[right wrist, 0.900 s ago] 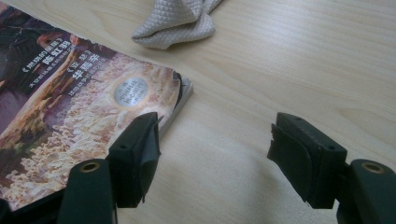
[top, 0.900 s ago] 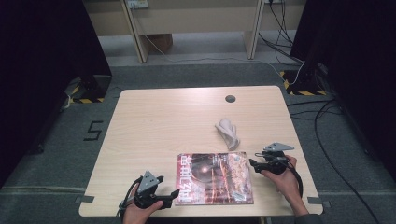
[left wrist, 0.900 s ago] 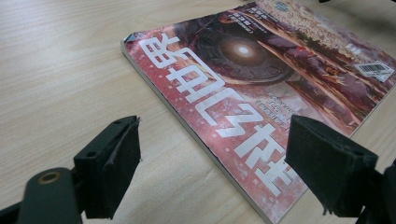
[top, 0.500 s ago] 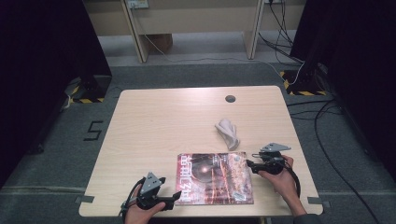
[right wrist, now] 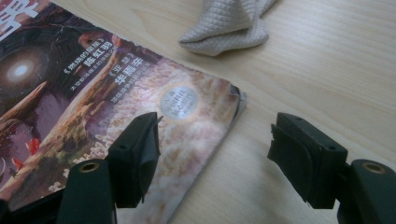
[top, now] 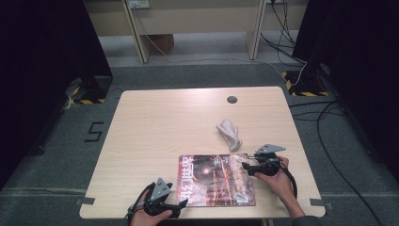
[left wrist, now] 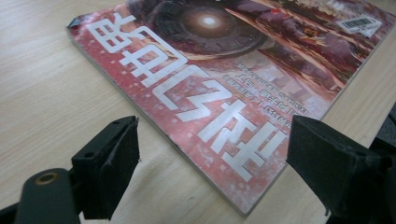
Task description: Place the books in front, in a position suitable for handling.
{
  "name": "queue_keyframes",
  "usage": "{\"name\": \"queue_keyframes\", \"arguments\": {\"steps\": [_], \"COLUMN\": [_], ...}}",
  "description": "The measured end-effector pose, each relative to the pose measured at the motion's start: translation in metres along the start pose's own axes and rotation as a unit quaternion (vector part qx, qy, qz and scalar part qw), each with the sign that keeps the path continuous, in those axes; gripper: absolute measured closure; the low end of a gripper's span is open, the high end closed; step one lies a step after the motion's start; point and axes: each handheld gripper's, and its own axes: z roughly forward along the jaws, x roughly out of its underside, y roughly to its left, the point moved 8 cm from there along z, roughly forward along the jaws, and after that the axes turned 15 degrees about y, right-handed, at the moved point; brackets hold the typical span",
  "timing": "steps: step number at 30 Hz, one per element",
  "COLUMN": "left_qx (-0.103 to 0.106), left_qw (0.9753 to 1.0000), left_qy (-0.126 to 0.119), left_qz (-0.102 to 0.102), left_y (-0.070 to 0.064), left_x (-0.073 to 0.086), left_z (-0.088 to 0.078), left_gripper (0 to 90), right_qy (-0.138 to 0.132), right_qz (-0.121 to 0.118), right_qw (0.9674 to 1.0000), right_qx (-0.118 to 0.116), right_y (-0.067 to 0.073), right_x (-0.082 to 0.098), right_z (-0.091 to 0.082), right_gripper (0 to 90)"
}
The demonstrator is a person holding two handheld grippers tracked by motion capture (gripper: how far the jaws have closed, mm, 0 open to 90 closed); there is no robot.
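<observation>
The wooden table (top: pixel 155 122) is carrying a magazine (top: pixel 214 181), which is lying flat near the front edge, between the two grippers. Its long axis is running left to right in the high view, with the large white title along its left end. A crumpled cloth (top: pixel 229 133) is lying just behind its far right corner. The left gripper (top: pixel 181 203) is pointing at the near left corner, jaws standing open around it. The right gripper (top: pixel 243 162) is facing the far right corner, jaws open, gripping nothing.
</observation>
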Motion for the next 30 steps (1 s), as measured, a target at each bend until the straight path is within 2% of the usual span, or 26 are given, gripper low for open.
{"name": "queue_keyframes", "arguments": {"steps": [2, 11, 14, 17, 19, 22, 23, 26, 27, 30], "left_qx": [0.003, -0.003, -0.006, 0.000, 0.001, 0.000, -0.002, -0.005, -0.012, -0.018], "left_qw": [1.0000, 0.9998, 0.9997, 0.9995, 0.9994, 0.9992, 0.9988, 0.9985, 0.9982, 0.9985], "left_qy": [0.004, 0.008, -0.007, -0.019, -0.004, 0.002, 0.013, 0.019, 0.020, 0.017], "left_qz": [0.009, 0.018, 0.022, 0.026, 0.036, 0.040, 0.048, 0.052, 0.056, 0.048], "left_y": [-0.004, -0.011, -0.013, -0.018, -0.022, -0.025, -0.027, -0.029, -0.028, -0.024], "left_x": [0.000, -0.001, -0.005, -0.010, -0.007, -0.007, -0.006, -0.006, -0.006, -0.007], "left_z": [0.002, 0.007, 0.004, 0.002, 0.008, 0.012, 0.016, 0.020, 0.021, 0.021], "left_gripper": [16.6, 16.5, 17.5, 17.5, 17.5, 17.7, 17.7, 18.0, 18.1, 18.8], "right_qy": [0.002, -0.012, -0.013, -0.010, -0.008, -0.005, -0.004, -0.003, -0.003, -0.003], "right_qz": [-0.003, -0.004, -0.003, -0.006, -0.010, -0.011, -0.009, -0.010, -0.012, -0.016], "right_qw": [1.0000, 0.9999, 0.9999, 0.9999, 0.9999, 0.9999, 0.9999, 0.9999, 0.9999, 0.9999], "right_qx": [0.000, -0.010, -0.007, -0.009, -0.008, -0.008, -0.008, -0.006, -0.005, -0.001], "right_y": [0.003, 0.003, 0.003, 0.006, 0.007, 0.008, 0.008, 0.008, 0.008, 0.009], "right_x": [-0.002, -0.018, -0.021, -0.024, -0.028, -0.029, -0.029, -0.028, -0.028, -0.026], "right_z": [0.003, 0.012, 0.015, 0.021, 0.024, 0.026, 0.026, 0.026, 0.026, 0.024], "right_gripper": [32.2, 32.1, 32.1, 32.1, 30.8, 30.3, 30.5, 31.1, 31.2, 31.1]}}
